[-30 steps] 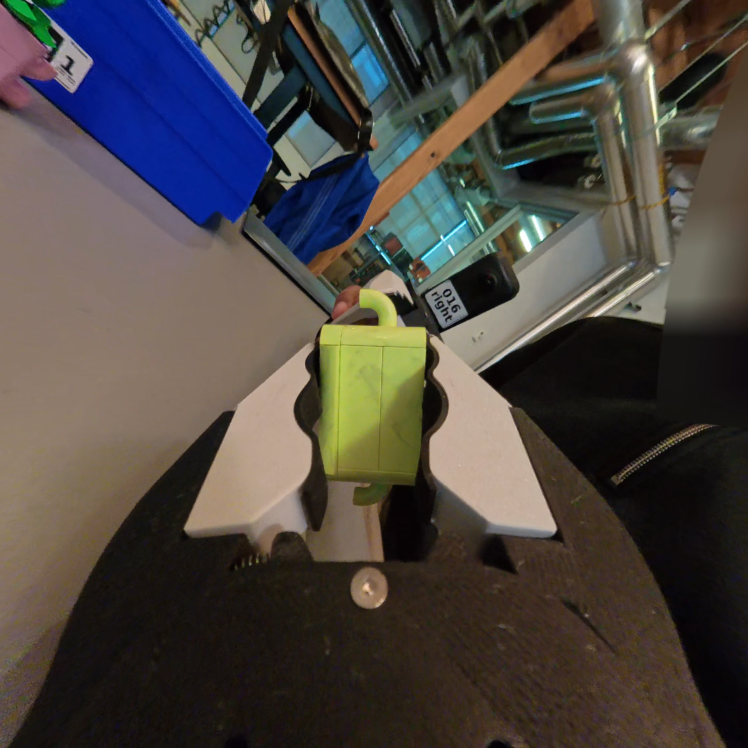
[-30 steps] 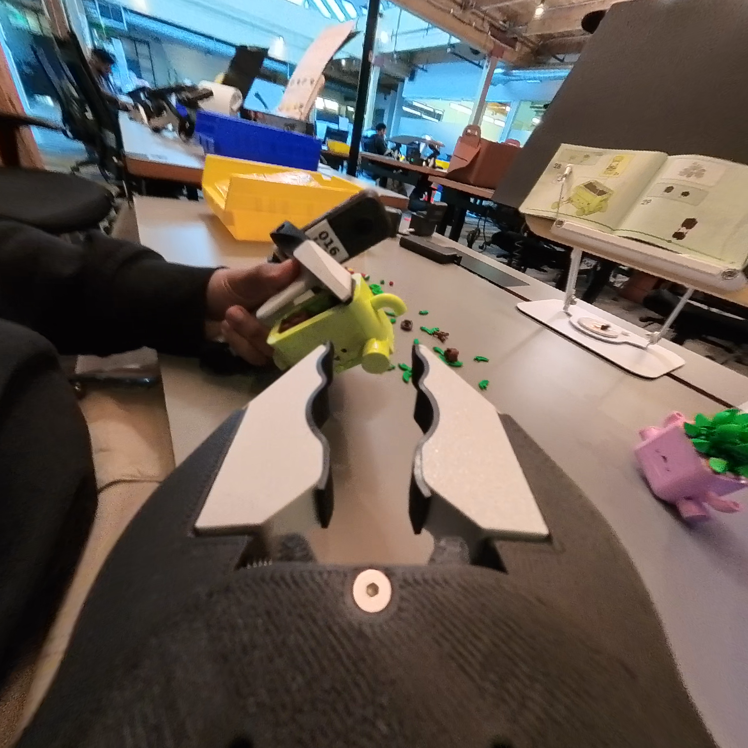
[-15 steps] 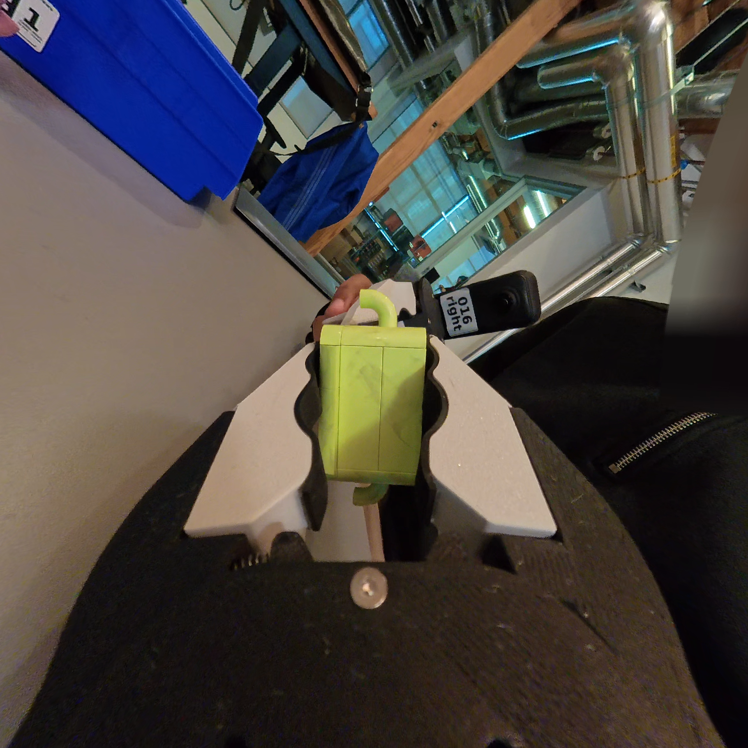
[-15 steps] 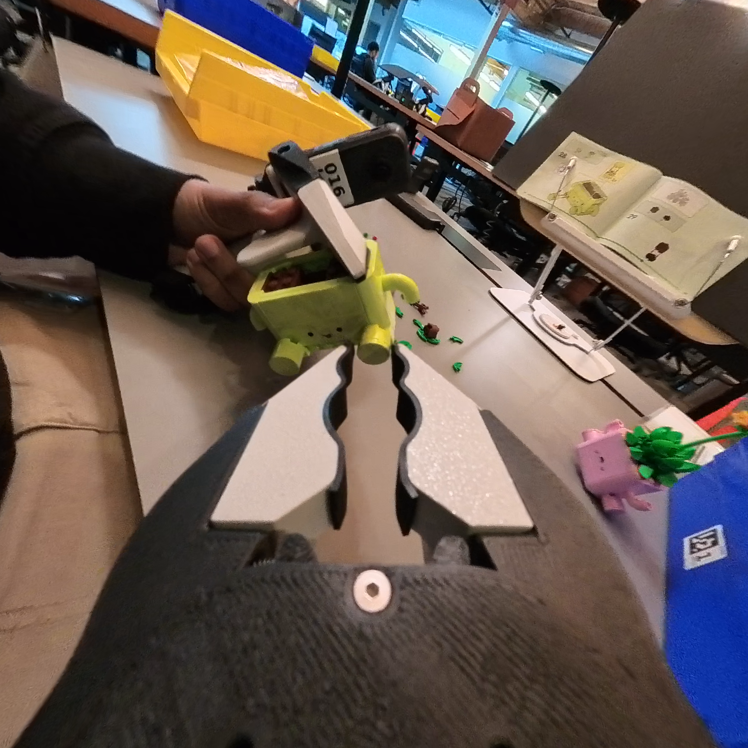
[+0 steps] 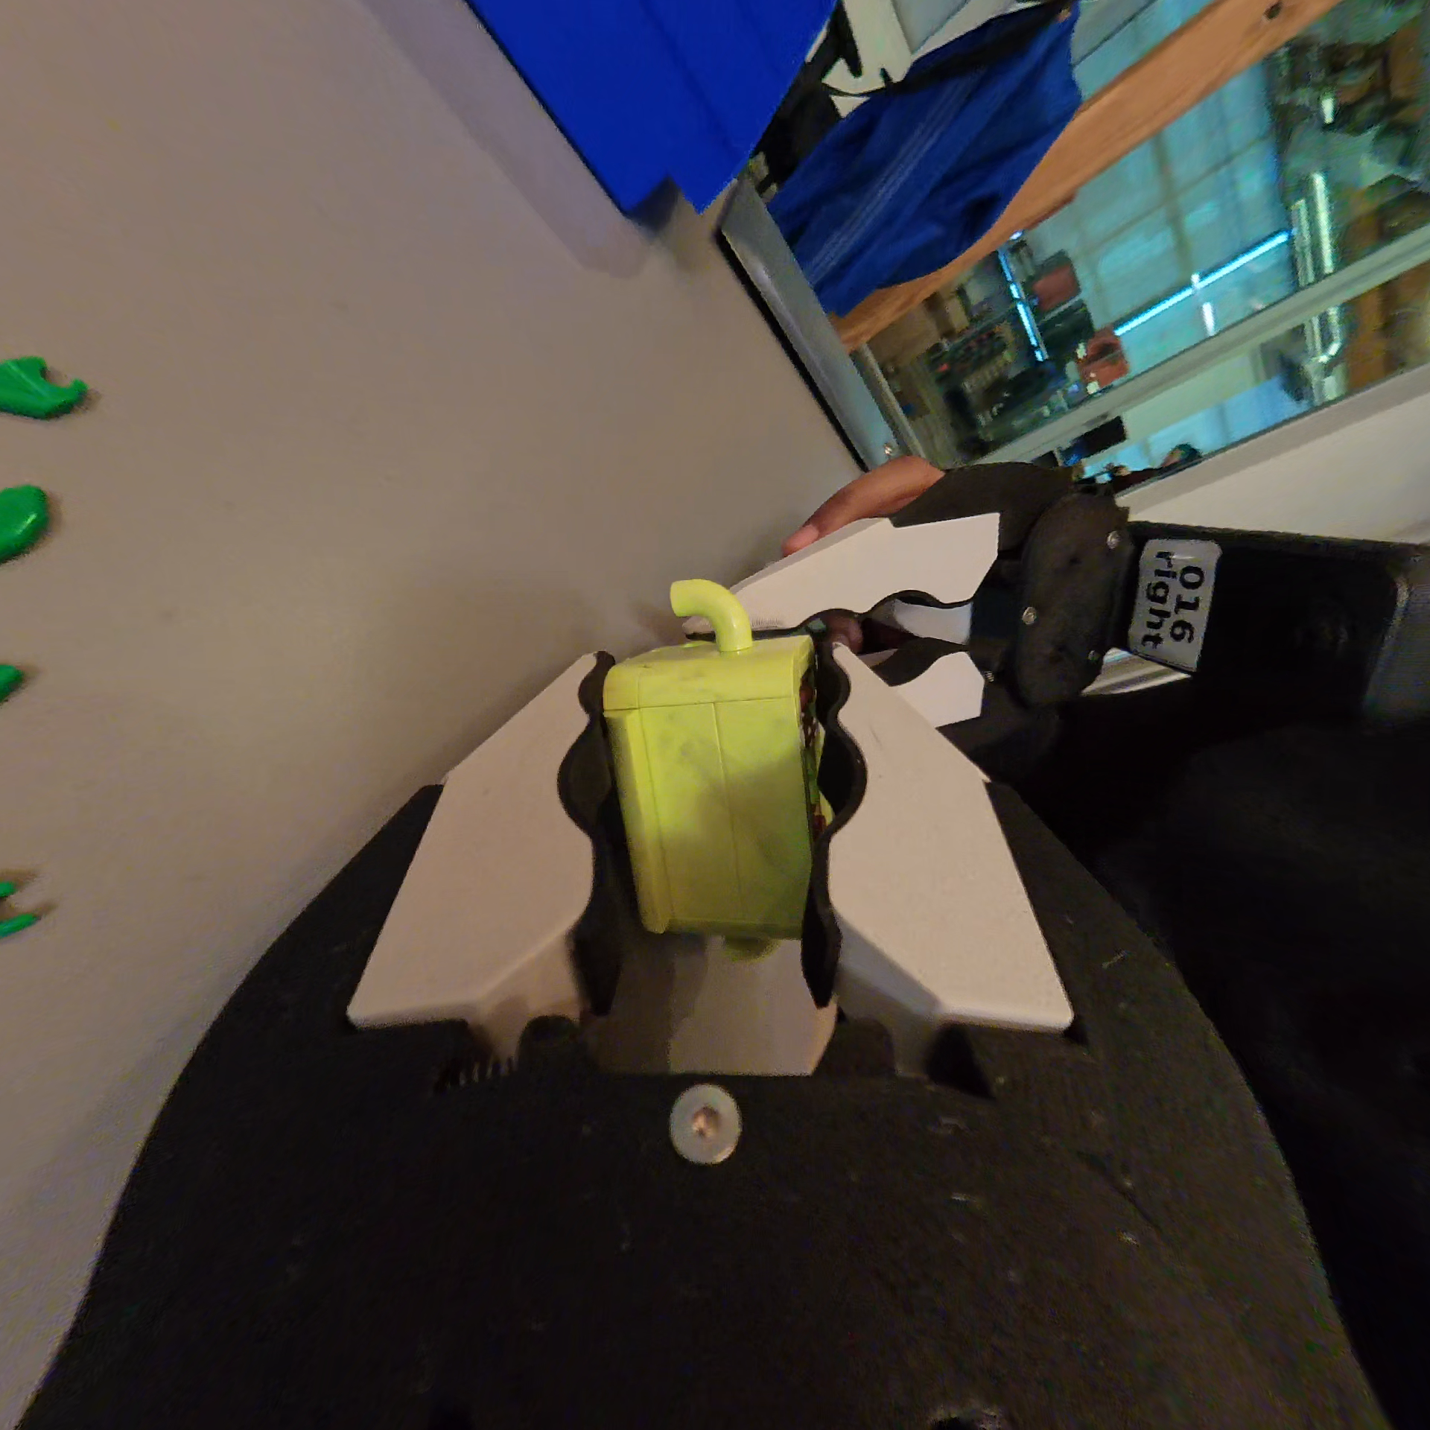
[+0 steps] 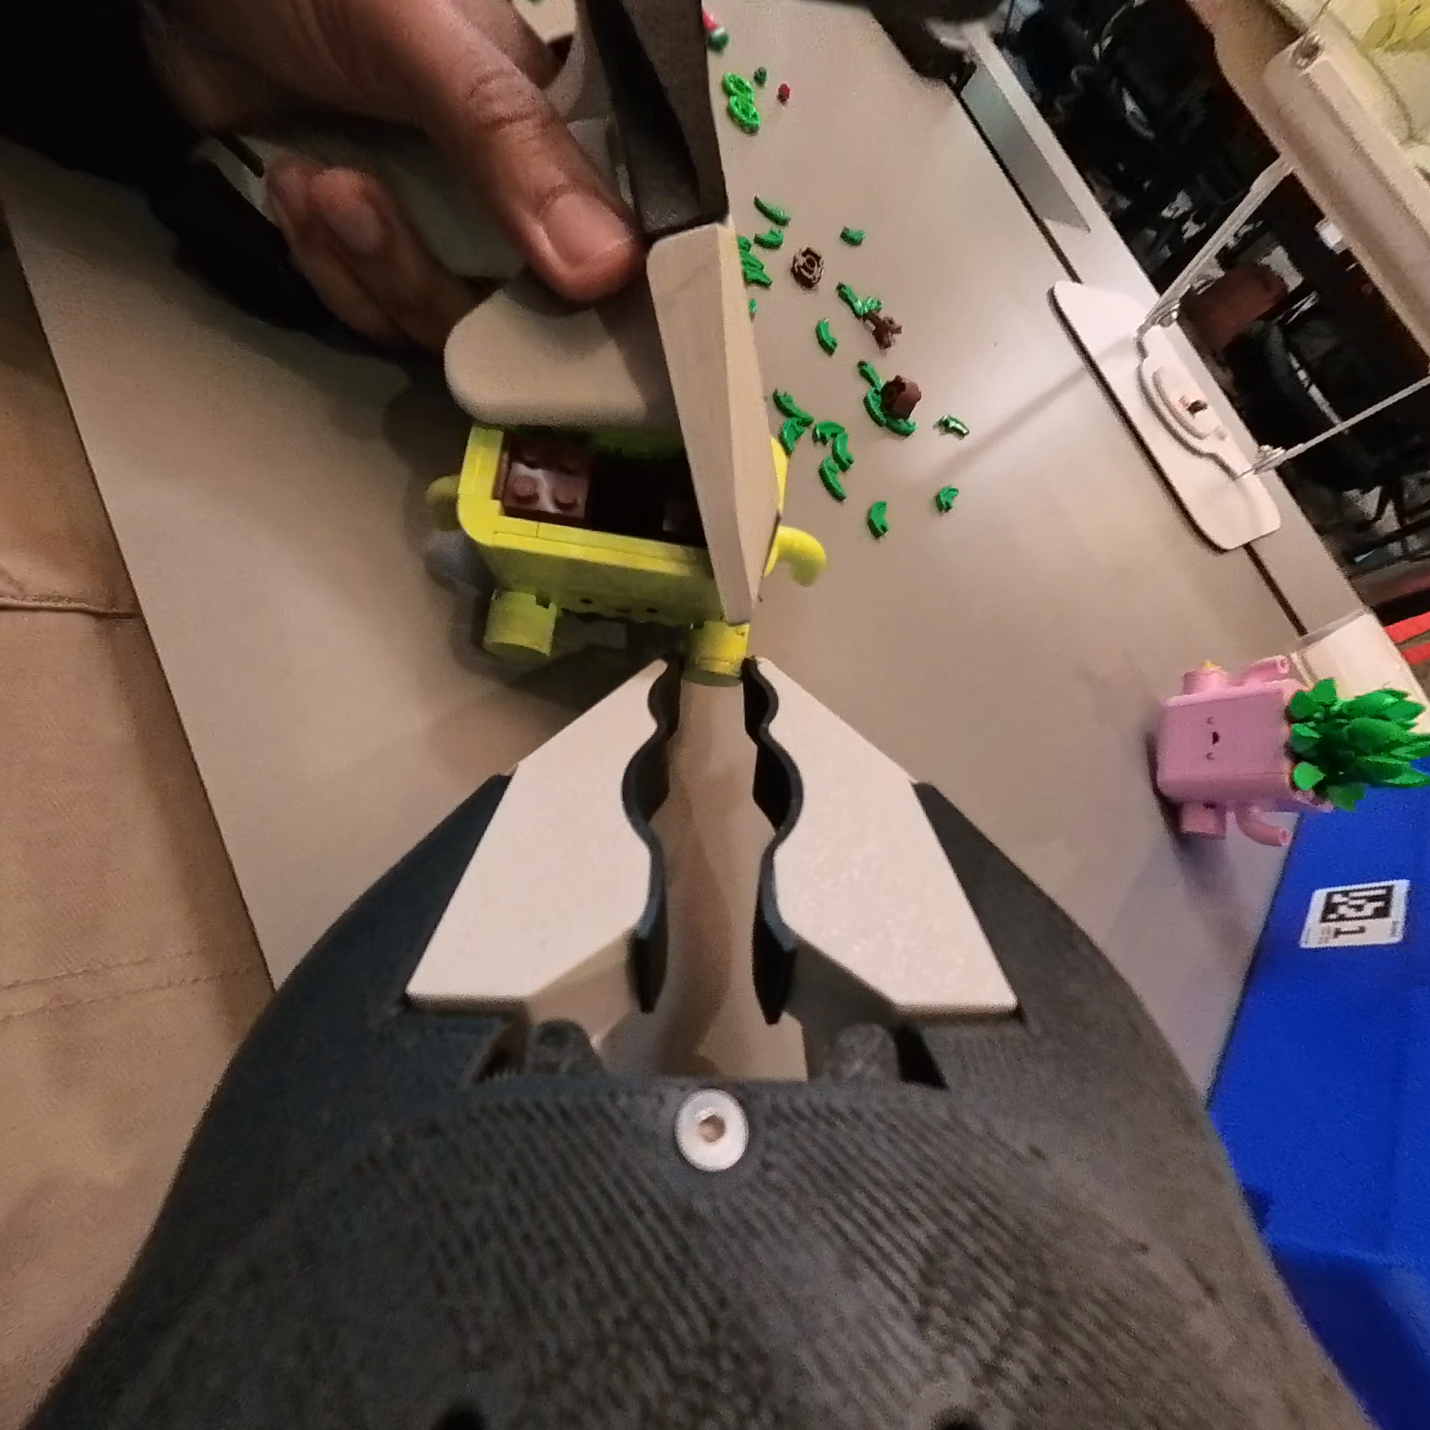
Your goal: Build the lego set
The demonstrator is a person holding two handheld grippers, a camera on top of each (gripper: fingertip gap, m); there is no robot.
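A lime-green lego pot figure (image 5: 712, 797) with a curved arm and brown bricks inside is held between the fingers of my left gripper (image 5: 708, 673), which is shut on it. In the right wrist view the figure (image 6: 588, 542) is tilted just above the table, with the left gripper's finger (image 6: 720, 402) across it. My right gripper (image 6: 712, 665) has narrowed jaws, and its tips close on the figure's lime foot (image 6: 718, 646). It also shows in the left wrist view (image 5: 890, 619), behind the figure.
Several green leaf pieces (image 6: 832, 456) and brown pieces (image 6: 901, 395) lie scattered on the grey table (image 6: 967, 619). A pink lego figure with green leaves (image 6: 1223, 750) lies to the right, beside a blue bin (image 6: 1354, 1083). The instruction stand's base (image 6: 1161, 433) is further back. Both grippers' tips are close together, under 4 cm apart.
My right gripper has moved in on the lime figure and narrowed its jaws onto the foot. My left gripper has turned with the figure, still shut on it.
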